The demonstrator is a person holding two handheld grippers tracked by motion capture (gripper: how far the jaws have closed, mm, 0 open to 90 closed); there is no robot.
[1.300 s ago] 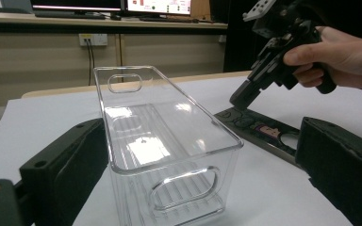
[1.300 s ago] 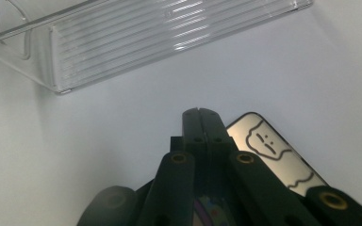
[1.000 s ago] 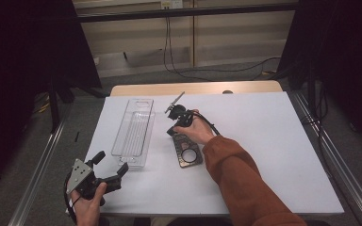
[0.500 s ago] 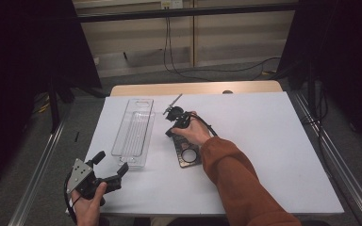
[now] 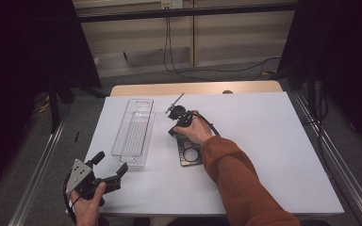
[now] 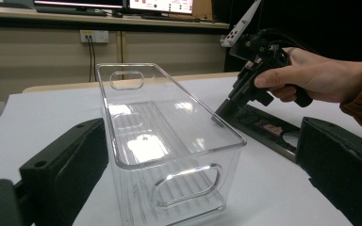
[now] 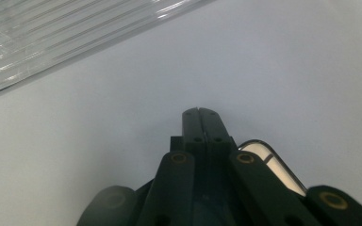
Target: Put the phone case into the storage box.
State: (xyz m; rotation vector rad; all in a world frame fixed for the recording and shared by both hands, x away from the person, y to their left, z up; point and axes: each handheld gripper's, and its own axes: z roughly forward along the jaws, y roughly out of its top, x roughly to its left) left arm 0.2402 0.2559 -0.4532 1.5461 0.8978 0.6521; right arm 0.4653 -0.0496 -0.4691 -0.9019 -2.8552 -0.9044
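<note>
The bench (image 5: pixel 273 141), covered with a white sheet, takes the middle of the high view. On it, left of centre, stands a long clear plastic box (image 5: pixel 133 132) with its open side up; in the left gripper view the same box (image 6: pixel 169 146) is in the centre of the frame, near the camera, between the two black jaws.

To the right of the box, near the centre of the high view, a flat dark plate (image 5: pixel 189 149) with round holes lies on the sheet. It is just beside the box but does not touch it. In the left gripper view this plate (image 6: pixel 264 128) is at the right, behind the box.

The right hand (image 5: pixel 199 132), in an orange sleeve, comes from the lower right and holds the right tongs (image 5: pixel 172 131) with the tip down at the far end of the plate. In the right gripper view these tongs (image 7: pixel 201 111) are closed, jaw against jaw, with nothing between them, and the tip is at the white sheet; a pale rounded edge shows just right of them.

The left tongs (image 5: pixel 109 165) are in the lower left of the high view, at the near edge of the bench. Their jaws stand wide open and hold nothing.
</note>
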